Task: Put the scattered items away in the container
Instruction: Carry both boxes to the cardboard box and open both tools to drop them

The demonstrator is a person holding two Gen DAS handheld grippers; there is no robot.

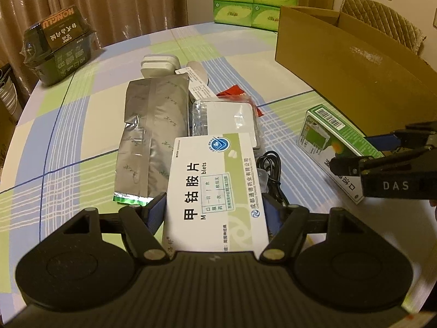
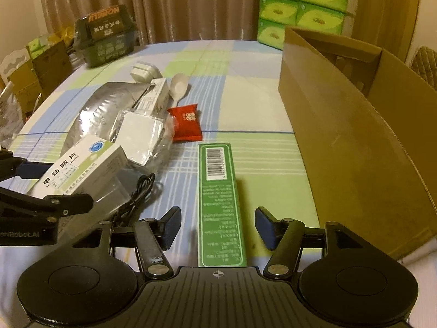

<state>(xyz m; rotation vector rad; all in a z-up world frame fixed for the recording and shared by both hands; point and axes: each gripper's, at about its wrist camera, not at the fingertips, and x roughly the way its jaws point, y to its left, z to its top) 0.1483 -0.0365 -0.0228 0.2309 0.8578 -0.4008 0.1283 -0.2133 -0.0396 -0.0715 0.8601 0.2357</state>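
Note:
My left gripper [image 1: 215, 213] is shut on a white medicine box [image 1: 215, 188] with green trim, held over the pile; it also shows in the right wrist view [image 2: 82, 169]. My right gripper [image 2: 218, 227] is open, its fingers on either side of a long green box [image 2: 218, 199] lying on the table, not touching it. The green box also shows in the left wrist view [image 1: 336, 147]. The brown cardboard container [image 2: 355, 142] stands open at the right. A silver foil pouch [image 1: 150, 136], a plastic-wrapped white pack [image 1: 229, 120], a red sachet [image 2: 185, 121], a white spoon [image 2: 179, 84] and a black cable [image 2: 139, 191] lie scattered.
A dark green wrapped food box [image 2: 106, 38] stands at the table's far left. Green tissue packs [image 2: 300, 5] are stacked behind the container. A white adapter [image 2: 143, 72] lies beyond the pouch. Curtains hang behind the round checked table [image 2: 245, 95].

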